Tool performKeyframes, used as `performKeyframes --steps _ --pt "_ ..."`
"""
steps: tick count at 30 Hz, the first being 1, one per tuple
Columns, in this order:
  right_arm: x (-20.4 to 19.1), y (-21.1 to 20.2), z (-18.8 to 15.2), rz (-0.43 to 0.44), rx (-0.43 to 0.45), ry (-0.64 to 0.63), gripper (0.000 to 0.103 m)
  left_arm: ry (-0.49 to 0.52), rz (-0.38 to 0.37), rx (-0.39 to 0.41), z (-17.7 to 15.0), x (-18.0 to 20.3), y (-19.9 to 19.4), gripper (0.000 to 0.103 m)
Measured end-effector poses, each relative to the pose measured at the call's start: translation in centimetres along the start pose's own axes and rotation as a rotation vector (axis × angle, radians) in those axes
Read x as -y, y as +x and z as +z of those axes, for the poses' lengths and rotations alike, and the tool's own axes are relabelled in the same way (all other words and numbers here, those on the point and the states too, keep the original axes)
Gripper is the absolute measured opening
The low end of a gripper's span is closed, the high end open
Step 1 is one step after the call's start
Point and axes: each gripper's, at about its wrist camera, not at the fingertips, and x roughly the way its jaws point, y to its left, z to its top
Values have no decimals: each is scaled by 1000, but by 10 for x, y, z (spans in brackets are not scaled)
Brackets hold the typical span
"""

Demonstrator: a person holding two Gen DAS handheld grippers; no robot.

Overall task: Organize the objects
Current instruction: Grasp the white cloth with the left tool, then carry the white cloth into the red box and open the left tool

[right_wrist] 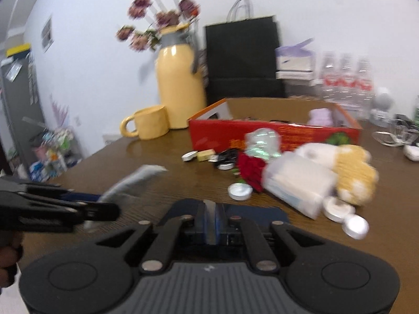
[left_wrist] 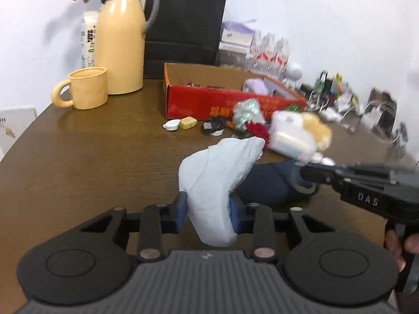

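Note:
My left gripper (left_wrist: 208, 210) is shut on a pale blue cloth (left_wrist: 220, 172) and holds it above the brown table (left_wrist: 91, 162); the cloth shows grey and blurred in the right wrist view (right_wrist: 131, 183). My right gripper (right_wrist: 210, 219) is shut with its blue pads together, over a dark navy cloth (right_wrist: 262, 213) lying on the table. That navy cloth also shows in the left wrist view (left_wrist: 269, 180). An open red cardboard box (left_wrist: 222, 102) stands behind a loose pile: tissue pack (right_wrist: 296, 185), plush toy (right_wrist: 353, 172), red flower (right_wrist: 251, 170), small tins (right_wrist: 239, 191).
A yellow jug (left_wrist: 120, 44) and yellow mug (left_wrist: 86, 87) stand at the back left. A black paper bag (left_wrist: 183, 26), water bottles (left_wrist: 269, 49) and clutter line the back wall. Small items (left_wrist: 186, 123) lie before the box.

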Motion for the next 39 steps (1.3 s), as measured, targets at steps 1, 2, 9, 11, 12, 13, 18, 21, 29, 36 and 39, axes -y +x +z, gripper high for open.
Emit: performKeyframes --steps 1,2,9,11,12,13,18,21,29,36,39 --pt "1 -9 -2 -9 10 9 5 -6 2 7 -2 2 -7 34" --pt "3 -19 -5 -18 23 21 5 -12 4 10 -4 4 -13 34" --pt "15 -92 -14 -78 137 70 5 -48 13 -16 -11 16 -35 34" --pt "19 -104 -16 -97 155 83 5 -46 16 -16 -9 19 -36 34" --pt "22 -109 -17 -99 160 88 5 -44 12 -15 -7 22 -36 34" --pt "24 -113 -17 -101 164 94 5 -37 8 -11 -5 24 -36 34" --pt "36 -115 -14 -110 175 109 5 5 4 5 8 35 -26 35" --pt "43 -106 -5 -109 176 103 5 33 -2 5 28 37 -9 35" --pt "107 -43 120 73 194 148 5 68 25 -14 173 33 86 36" --pt "152 134 228 -56 32 132 5 -52 106 -211 260 40 269 36" --pt "175 213 238 -159 -61 166 5 -101 150 -254 267 37 330 39"
